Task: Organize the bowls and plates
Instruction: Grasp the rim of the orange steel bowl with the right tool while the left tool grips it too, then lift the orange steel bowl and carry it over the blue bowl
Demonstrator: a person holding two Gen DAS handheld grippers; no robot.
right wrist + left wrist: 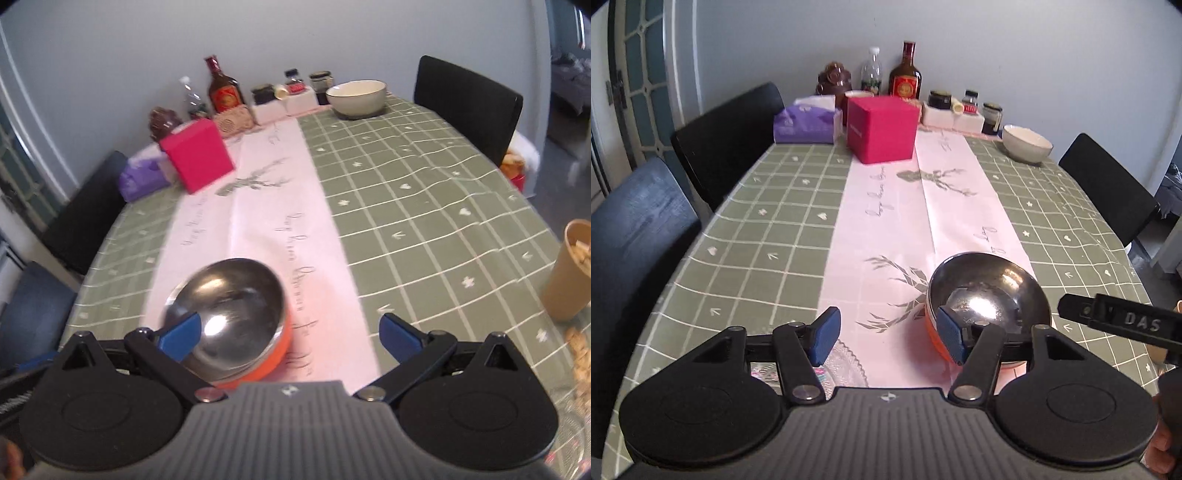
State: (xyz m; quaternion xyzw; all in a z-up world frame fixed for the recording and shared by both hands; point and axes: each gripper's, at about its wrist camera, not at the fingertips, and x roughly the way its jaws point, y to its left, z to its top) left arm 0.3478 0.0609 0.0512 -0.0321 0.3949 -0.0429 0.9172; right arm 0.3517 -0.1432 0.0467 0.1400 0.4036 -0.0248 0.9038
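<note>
Now: steel bowl with orange outside [988, 295] on the pink runner [886, 221], near table edge. Left gripper [888, 334] spread wide, holding nothing, right pad [949, 334] in front of the bowl's near rim, contact unclear. Right gripper [290, 336] likewise agape, unladen, bowl at its left pad [181, 334]. White bowl [356, 96] far off at the back, near the jars [321, 79]. Glass plate [846, 363] just under the left gripper.

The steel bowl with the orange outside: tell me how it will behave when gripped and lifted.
The steel bowl looks polished and mirror-bright inside, so a pad on its rim may slip. It seems thin-walled, so probably light and stiff. Its rounded orange underside could let it rock or skid on the smooth tablecloth if nudged by the open left tool.
</note>
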